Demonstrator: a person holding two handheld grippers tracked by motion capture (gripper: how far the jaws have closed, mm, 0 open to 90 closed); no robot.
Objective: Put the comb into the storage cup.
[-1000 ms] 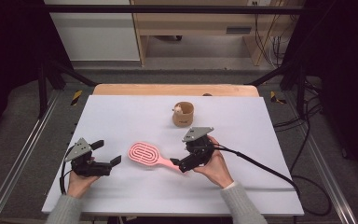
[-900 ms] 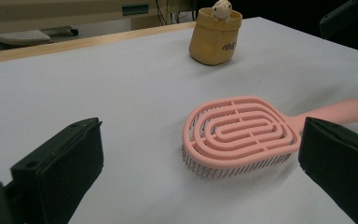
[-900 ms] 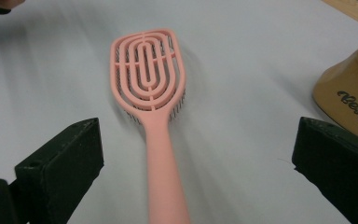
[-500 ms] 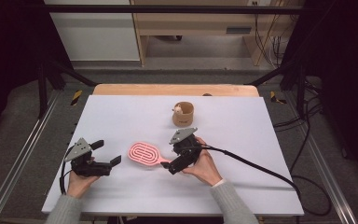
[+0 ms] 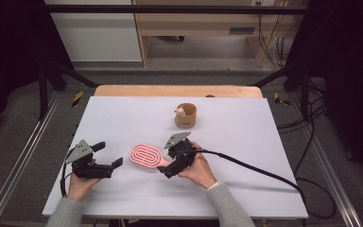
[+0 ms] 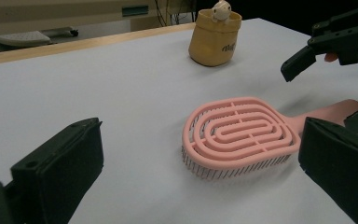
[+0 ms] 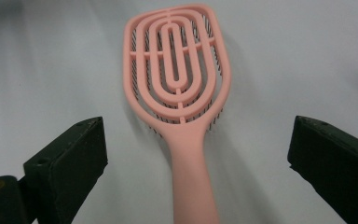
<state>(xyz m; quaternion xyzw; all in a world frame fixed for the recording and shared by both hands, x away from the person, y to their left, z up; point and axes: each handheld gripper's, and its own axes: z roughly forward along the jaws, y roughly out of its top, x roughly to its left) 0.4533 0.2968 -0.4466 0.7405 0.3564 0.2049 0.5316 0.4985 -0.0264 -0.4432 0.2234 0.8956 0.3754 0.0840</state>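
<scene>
A pink hairbrush [image 5: 146, 154] [image 6: 237, 133] [image 7: 175, 70] lies bristles down on the white table [image 5: 246, 142], its handle pointing right. My right gripper [image 5: 166, 162] is open, low over the table, with one jaw on each side of the handle [image 7: 190, 177] and not touching it. In the left gripper view the right gripper [image 6: 326, 42] hangs just beyond the brush. My left gripper [image 5: 108, 154] rests open to the left of the brush head, a short gap away, with nothing between its jaws.
A tan pouch [image 5: 185, 117] [image 6: 214, 39] with a small pale figure [image 6: 221, 9] in it stands behind the brush. The right gripper's black cable [image 5: 264, 172] trails right across the table. A wooden edge [image 5: 175, 91] runs along the back.
My right gripper has moved left and down, from the handle's right end to astride the handle. The brush and my left gripper have stayed where they were.
</scene>
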